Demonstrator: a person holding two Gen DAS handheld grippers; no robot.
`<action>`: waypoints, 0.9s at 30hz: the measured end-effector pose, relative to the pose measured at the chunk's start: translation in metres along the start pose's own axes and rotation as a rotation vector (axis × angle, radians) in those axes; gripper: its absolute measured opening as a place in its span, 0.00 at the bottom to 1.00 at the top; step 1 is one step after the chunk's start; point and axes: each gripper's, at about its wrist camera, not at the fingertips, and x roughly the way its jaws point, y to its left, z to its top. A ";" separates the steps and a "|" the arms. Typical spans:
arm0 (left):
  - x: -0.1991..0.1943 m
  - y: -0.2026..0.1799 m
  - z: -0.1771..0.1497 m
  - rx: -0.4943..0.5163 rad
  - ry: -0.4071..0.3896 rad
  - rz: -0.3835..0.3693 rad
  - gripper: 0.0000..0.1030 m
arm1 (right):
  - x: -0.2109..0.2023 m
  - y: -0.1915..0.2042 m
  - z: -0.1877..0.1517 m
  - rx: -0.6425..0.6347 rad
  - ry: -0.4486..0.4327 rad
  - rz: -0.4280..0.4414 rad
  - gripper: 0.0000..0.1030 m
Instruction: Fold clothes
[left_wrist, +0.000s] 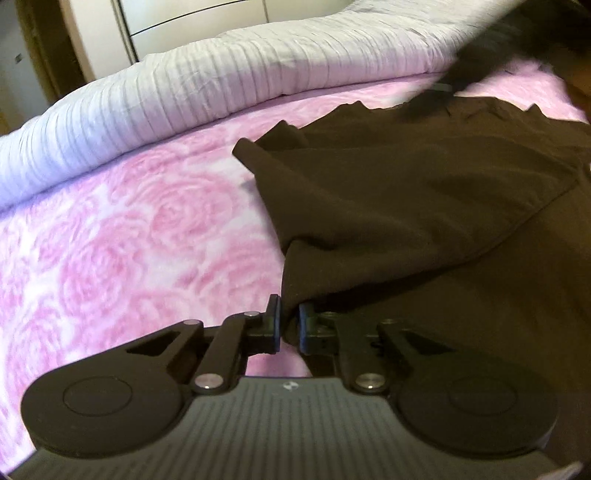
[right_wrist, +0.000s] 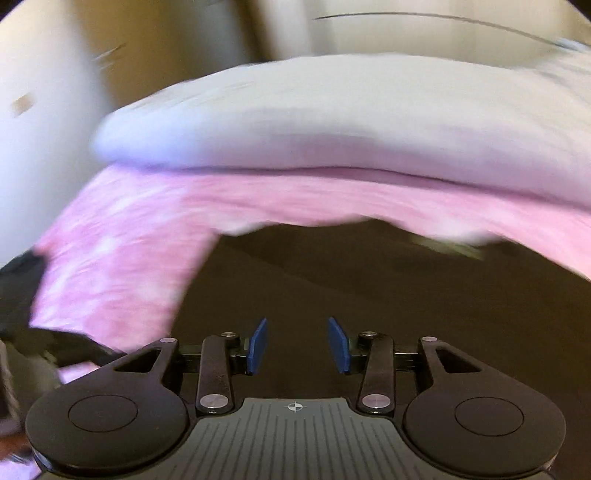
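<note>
A dark brown garment (left_wrist: 424, 206) lies on a pink rose-patterned blanket (left_wrist: 129, 236). My left gripper (left_wrist: 290, 321) is shut on an edge of the garment and holds a fold of it lifted just above the blanket. In the right wrist view the same garment (right_wrist: 351, 280) spreads below and ahead of my right gripper (right_wrist: 297, 343), which is open and empty, its blue pads (right_wrist: 258, 343) apart above the cloth. The right gripper also shows as a dark blurred shape in the left wrist view (left_wrist: 480, 59) at the garment's far edge.
A white ribbed duvet (left_wrist: 184, 92) is bunched along the far side of the blanket; it also shows in the right wrist view (right_wrist: 314, 122). White wardrobe doors (left_wrist: 177, 22) stand behind the bed. The right wrist view is motion-blurred.
</note>
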 end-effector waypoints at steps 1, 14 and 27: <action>-0.001 0.000 -0.002 -0.014 -0.014 0.005 0.07 | 0.017 0.011 0.013 -0.051 0.015 0.030 0.41; -0.007 -0.010 -0.019 -0.108 -0.080 0.032 0.06 | 0.164 0.077 0.087 -0.267 0.356 0.085 0.01; -0.009 0.018 -0.025 -0.250 -0.041 -0.060 0.15 | 0.149 0.058 0.106 -0.074 0.097 -0.009 0.25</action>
